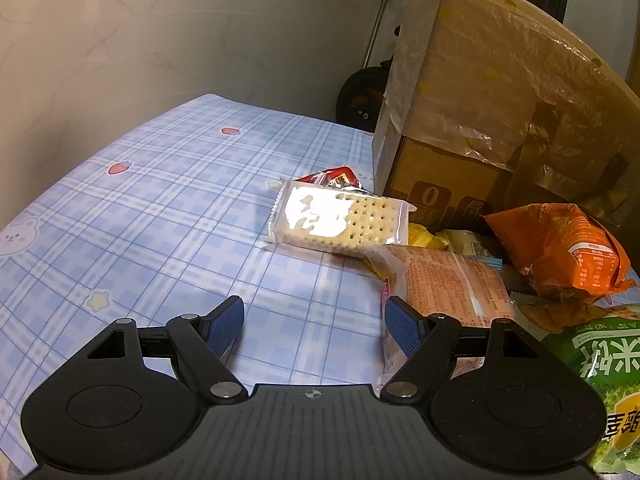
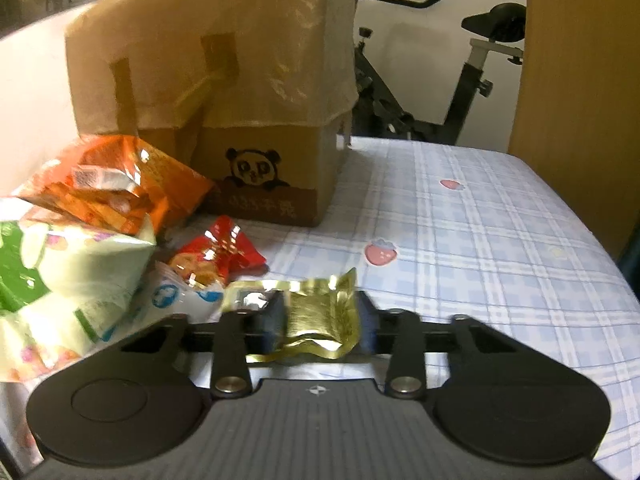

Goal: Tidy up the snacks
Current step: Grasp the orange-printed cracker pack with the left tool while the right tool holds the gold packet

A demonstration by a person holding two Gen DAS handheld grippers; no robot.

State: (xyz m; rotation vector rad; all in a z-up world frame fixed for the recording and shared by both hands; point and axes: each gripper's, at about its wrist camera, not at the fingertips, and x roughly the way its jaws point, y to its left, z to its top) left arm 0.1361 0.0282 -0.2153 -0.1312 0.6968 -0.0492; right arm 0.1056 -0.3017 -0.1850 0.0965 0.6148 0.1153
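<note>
Looks like a home, prob a living room or spare rm. Table [image 1: 160, 208] dressed in a pale blue plaid cloth w/ strawberry, star & bunny prints, very domestic. Reused cardboard box [image 2: 224, 92] w/ a panda logo, taped up & draped in plastic. Exercise bike [image 2: 476, 60] parked right behind the table, seat & handlebar showing. Plain white walls [image 1: 120, 40], wooden panel [image 2: 576, 80] at the side.
</note>
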